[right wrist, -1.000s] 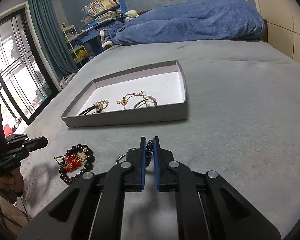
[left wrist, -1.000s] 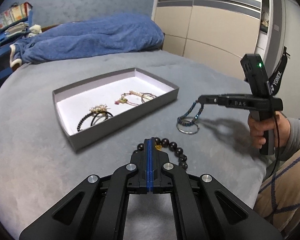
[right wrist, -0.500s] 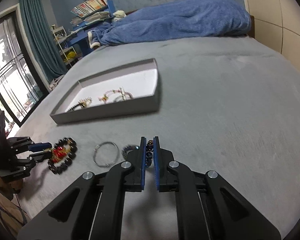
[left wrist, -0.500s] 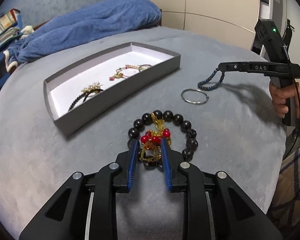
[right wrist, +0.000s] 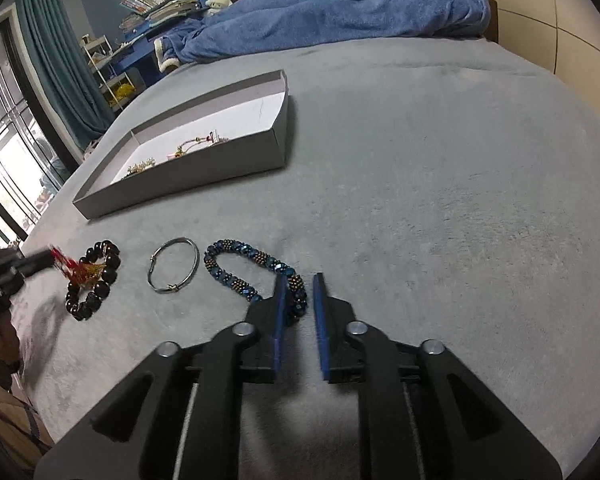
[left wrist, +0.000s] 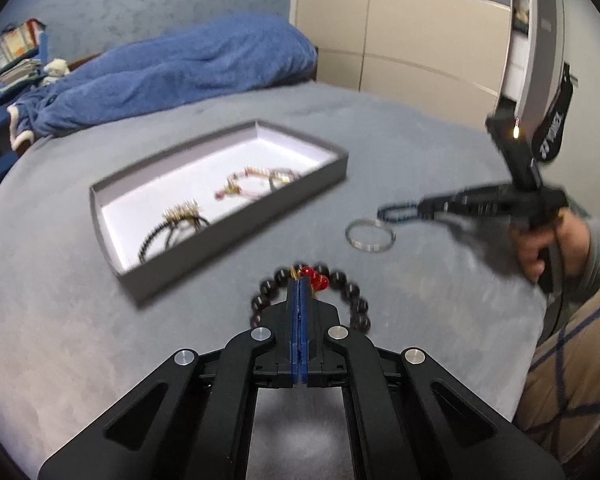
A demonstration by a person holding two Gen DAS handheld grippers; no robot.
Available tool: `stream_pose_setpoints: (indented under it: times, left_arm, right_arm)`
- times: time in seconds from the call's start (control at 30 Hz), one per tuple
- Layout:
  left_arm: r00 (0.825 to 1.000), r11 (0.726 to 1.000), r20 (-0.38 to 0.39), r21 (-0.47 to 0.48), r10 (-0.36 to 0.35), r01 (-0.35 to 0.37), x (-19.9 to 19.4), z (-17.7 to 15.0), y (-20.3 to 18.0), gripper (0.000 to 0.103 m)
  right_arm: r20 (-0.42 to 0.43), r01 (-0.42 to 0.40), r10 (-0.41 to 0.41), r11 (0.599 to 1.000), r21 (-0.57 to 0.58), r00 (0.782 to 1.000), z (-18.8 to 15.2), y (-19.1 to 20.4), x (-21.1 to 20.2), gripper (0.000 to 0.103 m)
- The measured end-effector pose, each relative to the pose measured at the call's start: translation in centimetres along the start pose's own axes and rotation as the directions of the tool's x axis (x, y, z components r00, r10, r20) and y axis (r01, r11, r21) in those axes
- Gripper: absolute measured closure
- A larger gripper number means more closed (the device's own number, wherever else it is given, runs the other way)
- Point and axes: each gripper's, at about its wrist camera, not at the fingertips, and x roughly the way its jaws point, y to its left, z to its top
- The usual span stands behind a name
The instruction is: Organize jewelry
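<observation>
A grey tray [left wrist: 220, 248] [right wrist: 188, 180] with a white floor lies on the grey bed and holds several bracelets. In front of it lies a black bead bracelet [left wrist: 350, 292] [right wrist: 102, 289] with a red and gold charm. My left gripper [left wrist: 299, 284] [right wrist: 32, 260] is shut on that charm. A silver bangle [left wrist: 349, 237] [right wrist: 197, 261] lies to its right. A blue bead bracelet [right wrist: 236, 248] [left wrist: 398, 212] rests flat on the bed. Its near end sits between the jaws of my right gripper [right wrist: 298, 284] [left wrist: 424, 210], which are opening and no longer press on it.
A blue blanket [left wrist: 180, 68] is heaped at the far side of the bed. Wardrobe doors [left wrist: 400, 20] stand behind on the right. A person's hand [left wrist: 540, 248] and checked trousers [left wrist: 572, 360] are at the bed's right edge. A curtained window [right wrist: 4, 120] is on the left.
My left gripper has closed on the black bracelet's charm. The right gripper has come down, the blue bracelet now lies on the bed, and its jaws have parted.
</observation>
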Motion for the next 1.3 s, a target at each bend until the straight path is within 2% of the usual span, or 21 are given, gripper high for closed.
stream_pose_setpoints:
  times: [0.03, 0.2, 0.3, 0.5, 0.63, 0.87, 1.07, 1.3]
  left_arm:
    - [1.000, 1.000, 0.013, -0.006, 0.000, 0.000, -0.4, 0.4, 0.2, 0.102]
    - [0.998, 1.000, 0.062, -0.018, 0.002, 0.000, -1.6, 2.3, 0.8, 0.102]
    - [0.997, 1.000, 0.081, -0.013, 0.008, -0.007, -1.9, 3.2, 0.8, 0.102]
    - [0.993, 1.000, 0.115, -0.011, 0.017, -0.016, -2.2, 4.8, 1.2, 0.102]
    - [0.991, 0.999, 0.133, -0.023, 0.032, -0.029, -2.1, 6.0, 2.0, 0.102]
    - [0.983, 0.995, 0.166, -0.079, 0.074, -0.062, -1.3, 8.1, 4.4, 0.102]
    - [0.978, 0.989, 0.177, -0.118, 0.108, -0.088, -0.2, 9.9, 7.1, 0.102]
    - [0.973, 0.972, 0.171, -0.201, 0.157, -0.121, 2.1, 10.9, 10.9, 0.102]
  right_arm:
    - [-0.005, 0.001, -0.001, 1.000, -0.009, 1.000, 0.0, 0.1, 0.1, 0.079]
    - [-0.019, 0.001, -0.001, 1.000, -0.020, 1.000, -0.1, 0.2, 0.5, 0.078]
    - [-0.015, -0.023, 0.022, 0.999, -0.029, 1.000, 0.0, 0.3, 0.4, 0.096]
    - [0.054, -0.065, 0.067, 0.998, -0.024, 0.996, 1.5, 1.0, -1.0, 0.096]
    - [0.115, -0.096, 0.102, 0.994, -0.051, 0.988, 4.1, 2.5, -2.3, 0.096]
    - [0.166, -0.130, 0.143, 0.988, -0.087, 0.976, 8.8, 4.3, -2.8, 0.096]
    - [0.169, -0.142, 0.164, 0.980, -0.138, 0.972, 13.0, 6.7, -1.4, 0.096]
    - [0.130, -0.160, 0.187, 0.968, -0.193, 0.974, 16.4, 10.0, 2.7, 0.096]
